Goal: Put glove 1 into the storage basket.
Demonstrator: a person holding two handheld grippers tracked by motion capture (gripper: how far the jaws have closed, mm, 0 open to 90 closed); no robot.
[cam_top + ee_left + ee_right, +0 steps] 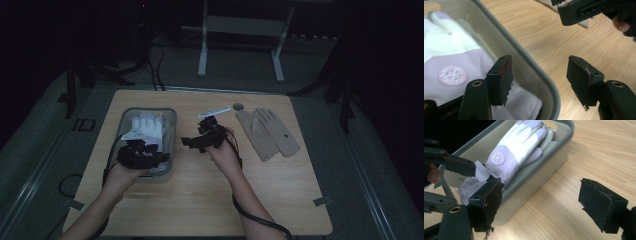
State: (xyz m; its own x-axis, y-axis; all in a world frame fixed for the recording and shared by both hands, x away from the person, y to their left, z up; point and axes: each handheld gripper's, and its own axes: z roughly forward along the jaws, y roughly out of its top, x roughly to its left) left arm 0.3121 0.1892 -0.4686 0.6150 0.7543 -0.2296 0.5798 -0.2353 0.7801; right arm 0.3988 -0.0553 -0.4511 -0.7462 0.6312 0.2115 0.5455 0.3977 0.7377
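High view first: we see a grey bin (172, 131) on the left half of the wooden tabletop (210, 200), with a white and lilac glove (146, 125) lying flat inside it, fingers toward the far end. Our left tongs (141, 154) hang over the bin's near end, while our right tongs (197, 141) sit just right of the bin above bare wood. A beige pair of gloves (267, 132) lies well apart on the right side, and we judge it is set there as the next thing to be sorted into the bin.

Left gripper view: our left tongs (540, 78) stand spread, nothing between the pads. One jaw is over the glove (449, 70) in the bin (544, 87), the other over the tabletop (544, 32), so they straddle the rim.

Right gripper view: our right tongs (540, 202) are spread wide and hold nothing. They face the bin (541, 162), where the glove (514, 147) rests with its round emblem up, lying over a 2nd pale glove beneath it. We judge the glove is laid flat so the bin can take more on top.
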